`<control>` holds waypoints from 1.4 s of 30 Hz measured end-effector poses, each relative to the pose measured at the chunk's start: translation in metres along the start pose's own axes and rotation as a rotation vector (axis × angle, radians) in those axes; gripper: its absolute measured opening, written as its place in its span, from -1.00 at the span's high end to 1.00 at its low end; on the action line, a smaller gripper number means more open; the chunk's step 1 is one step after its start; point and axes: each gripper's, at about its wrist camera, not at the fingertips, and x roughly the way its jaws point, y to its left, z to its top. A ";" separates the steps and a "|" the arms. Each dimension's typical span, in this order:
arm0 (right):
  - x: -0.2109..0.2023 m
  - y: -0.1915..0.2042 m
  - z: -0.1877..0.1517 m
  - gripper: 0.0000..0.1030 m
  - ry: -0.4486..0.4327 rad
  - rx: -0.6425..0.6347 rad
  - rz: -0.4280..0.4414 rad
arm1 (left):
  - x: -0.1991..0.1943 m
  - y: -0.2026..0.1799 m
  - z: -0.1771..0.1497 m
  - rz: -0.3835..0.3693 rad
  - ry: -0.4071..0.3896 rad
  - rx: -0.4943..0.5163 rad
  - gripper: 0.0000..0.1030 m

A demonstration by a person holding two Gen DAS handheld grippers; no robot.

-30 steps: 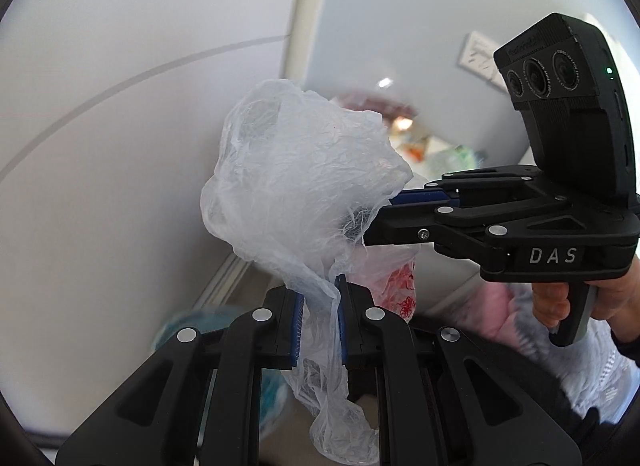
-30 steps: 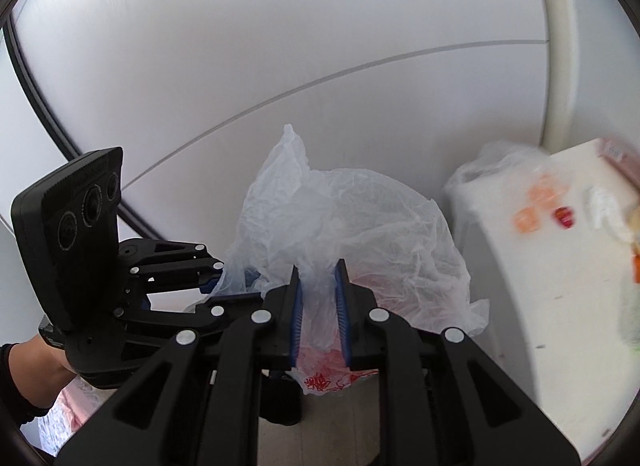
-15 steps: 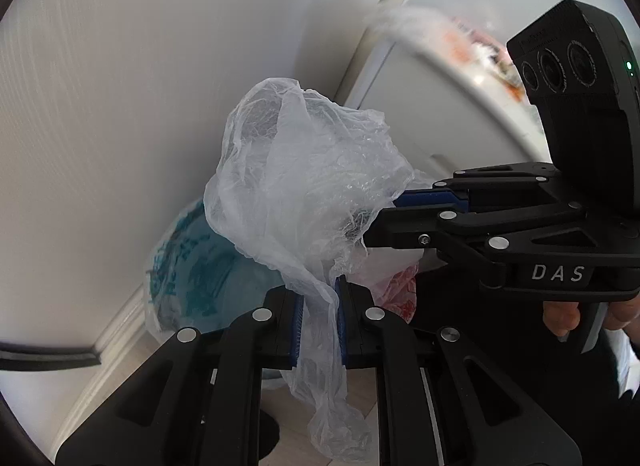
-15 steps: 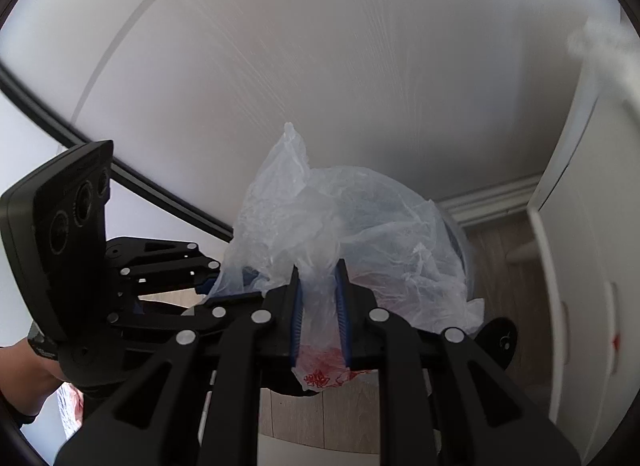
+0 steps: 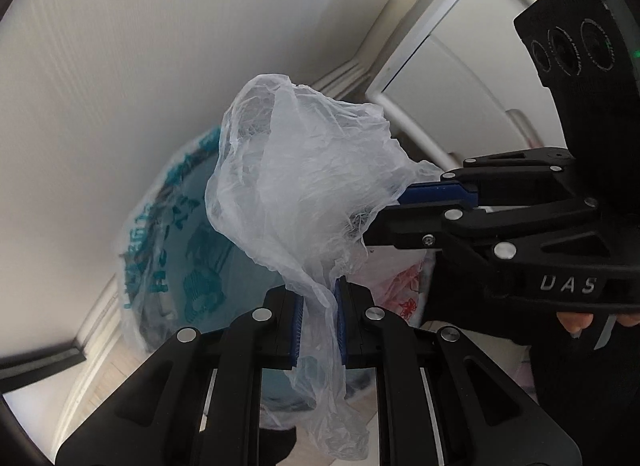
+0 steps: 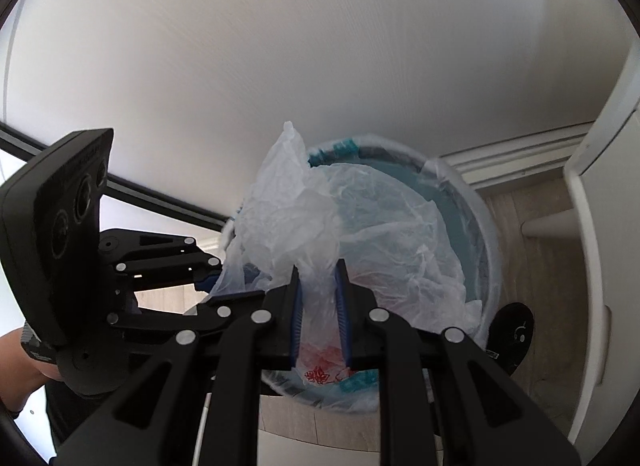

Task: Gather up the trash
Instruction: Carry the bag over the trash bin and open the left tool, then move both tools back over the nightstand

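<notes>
A lined trash bin (image 6: 476,225) stands on the floor against the wall and serves as the landmark; its teal-printed liner (image 5: 168,250) is folded over the rim. To the left of the bin, the left gripper (image 5: 318,318) is seen closed on a twisted tail of a clear plastic bag (image 5: 304,185), film being pinched between its blue pads. The bag is held crumpled above and partly in front of the bin's opening, with a red-printed patch (image 6: 320,374) hanging at its lower end. Further right, the right gripper (image 6: 318,306) is likewise clamped on another fold of the same bag, directly over the near rim of the bin. The bag's long axis is judged to run roughly upright, from the pinched folds up to its loose top. The bin mouth lies just beyond and below both grippers, the right one appearing nearer its centre, so a short forward lowering before release is suggested.
</notes>
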 end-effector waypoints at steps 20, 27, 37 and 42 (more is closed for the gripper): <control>0.007 0.022 0.008 -0.79 -0.027 0.008 -0.065 | 0.032 0.012 -0.002 0.077 0.023 0.000 -0.75; -0.067 0.037 -0.005 -0.79 -0.183 -0.034 -0.057 | -0.007 0.006 0.005 0.121 -0.076 0.009 -0.89; -0.203 0.042 -0.022 -0.80 -0.413 -0.016 -0.101 | -0.091 -0.035 0.035 0.106 -0.236 0.081 -0.89; -0.260 0.031 -0.033 -0.80 -0.506 -0.008 -0.151 | -0.124 -0.079 0.058 0.094 -0.312 0.165 -0.89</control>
